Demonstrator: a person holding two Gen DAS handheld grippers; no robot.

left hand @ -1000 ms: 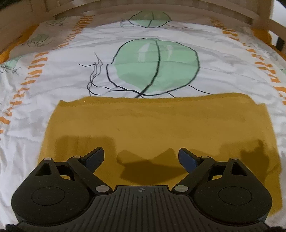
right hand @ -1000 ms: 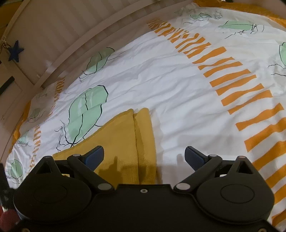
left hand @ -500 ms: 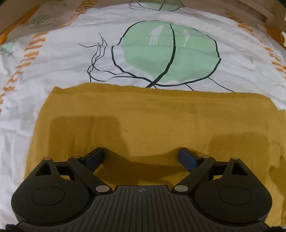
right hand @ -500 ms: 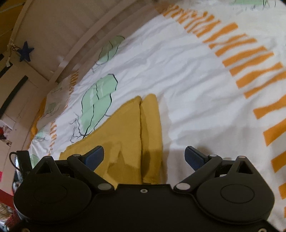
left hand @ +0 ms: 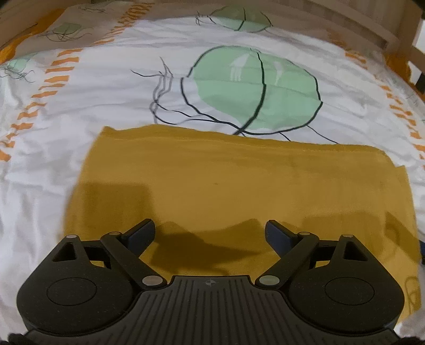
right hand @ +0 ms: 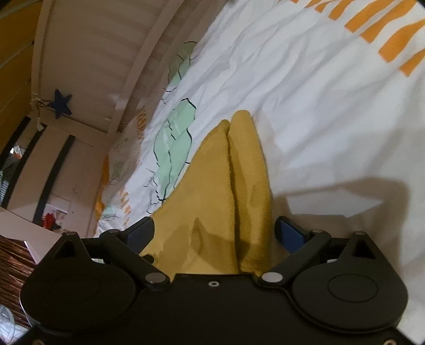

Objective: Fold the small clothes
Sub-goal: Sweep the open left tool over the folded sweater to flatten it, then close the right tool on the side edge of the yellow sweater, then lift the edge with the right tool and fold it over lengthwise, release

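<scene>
- Your right claw (right hand: 213, 229) has dropped onto the yellow cloth's (left hand: 239, 185) folded edge, jaws open astride it.
- Your left claw (left hand: 209, 232) hangs open over the cloth's near edge; nothing gripped, next fold pending.

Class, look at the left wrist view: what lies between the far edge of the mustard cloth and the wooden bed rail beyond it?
Only the printed sheet, with its green leaf print, lies between the mustard cloth and the wooden bed rail.
</scene>
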